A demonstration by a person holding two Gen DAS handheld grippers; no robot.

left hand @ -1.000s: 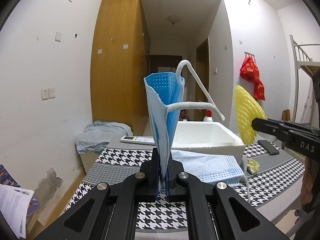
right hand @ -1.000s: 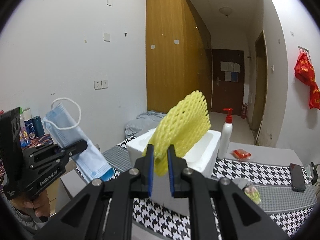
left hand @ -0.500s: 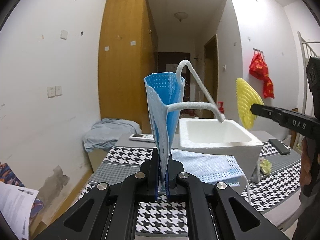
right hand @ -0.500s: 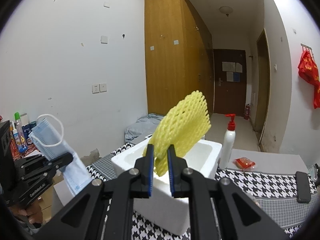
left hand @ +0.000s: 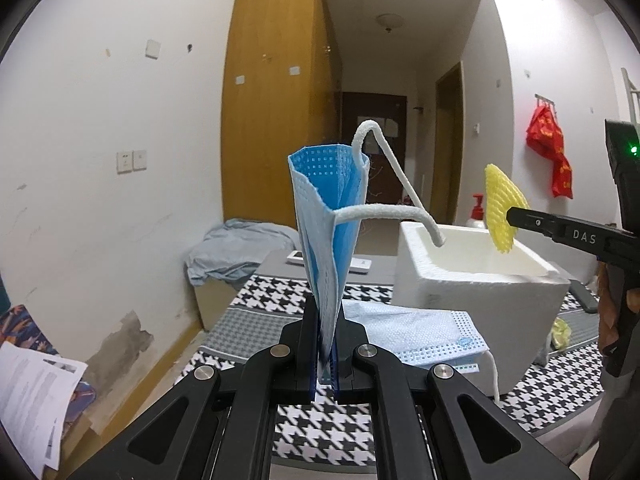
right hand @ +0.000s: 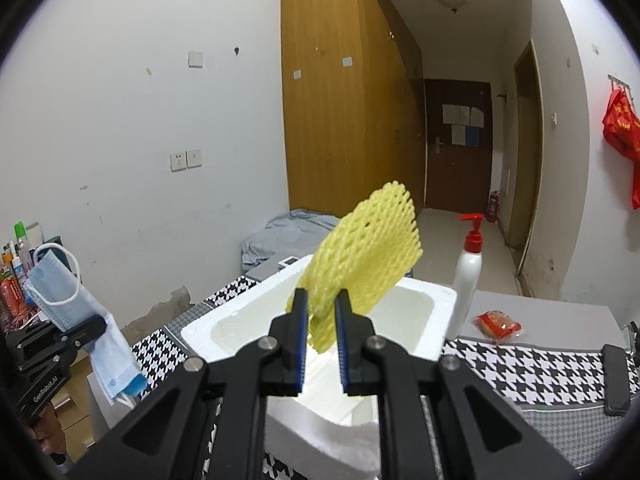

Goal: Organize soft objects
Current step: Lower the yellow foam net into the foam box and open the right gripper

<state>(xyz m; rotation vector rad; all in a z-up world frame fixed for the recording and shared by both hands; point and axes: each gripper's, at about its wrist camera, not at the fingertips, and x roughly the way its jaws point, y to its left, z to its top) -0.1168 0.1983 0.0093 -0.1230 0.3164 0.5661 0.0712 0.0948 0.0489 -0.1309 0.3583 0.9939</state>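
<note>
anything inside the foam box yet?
The foam box shows only bare white floor and walls. The yellow net and the right gripper holding it cover the near part of the inside.

Bottle behind box

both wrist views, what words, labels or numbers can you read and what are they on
"DAS": on the side of the right hand-held gripper, left wrist view.
"GenRobot.AI": on the side of the left hand-held gripper, right wrist view.
Too small or blurred to read: the papers on the far door, the bottles at the left edge, the red snack packet, the printed sheets.
</note>
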